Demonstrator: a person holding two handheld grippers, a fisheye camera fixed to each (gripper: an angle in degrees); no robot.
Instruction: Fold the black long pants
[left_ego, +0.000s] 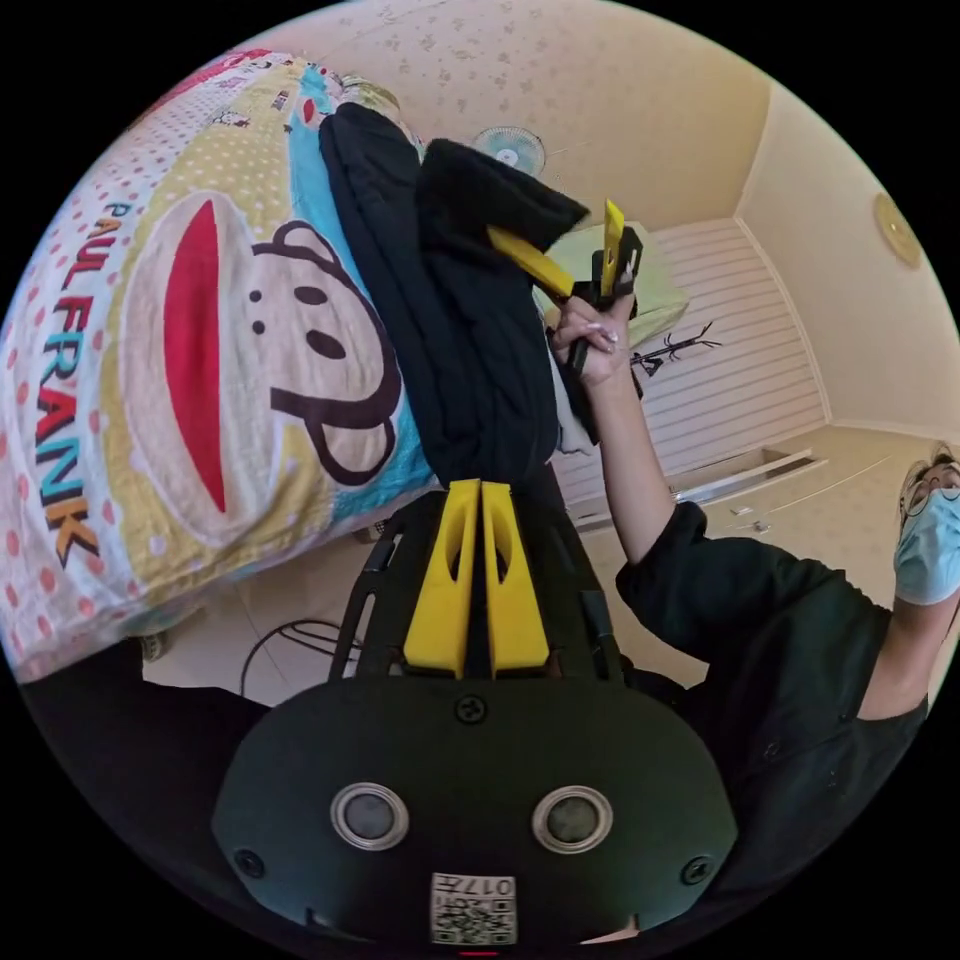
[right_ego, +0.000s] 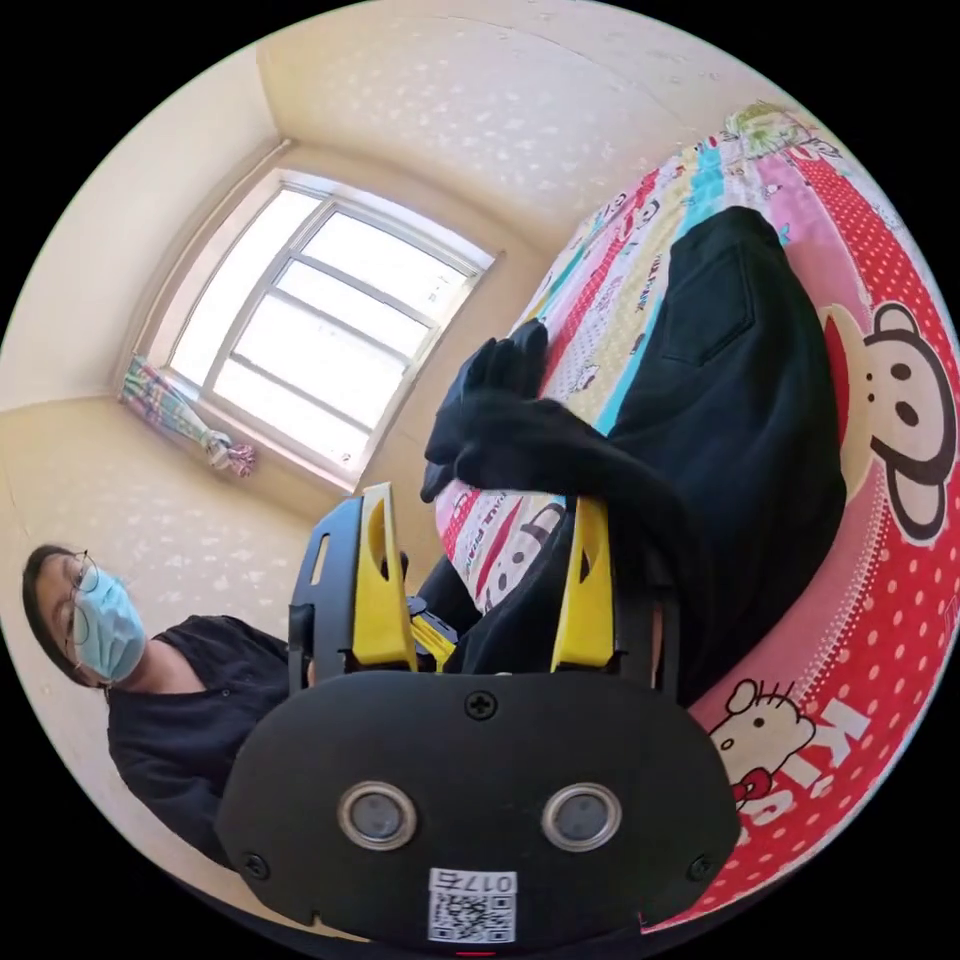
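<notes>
Yellow jaws of the left gripper (left_ego: 480, 490) sit pressed together on an edge of the black long pants (left_ego: 470, 330), pinching the cloth so it hangs up off the cartoon-print bedspread (left_ego: 200, 380). In the same view the right gripper (left_ego: 590, 245) shows farther off, held in a hand (left_ego: 592, 345), with its jaws spread and one yellow jaw lying against a lifted fold of the pants. From the right gripper view its own jaws stand apart, cloth draped over one of them rather than clamped. Most of the pants rest on the bed, back pocket (right_ego: 712, 305) facing up. Lifting one end this way looks meant to carry it over the rest for a fold.
</notes>
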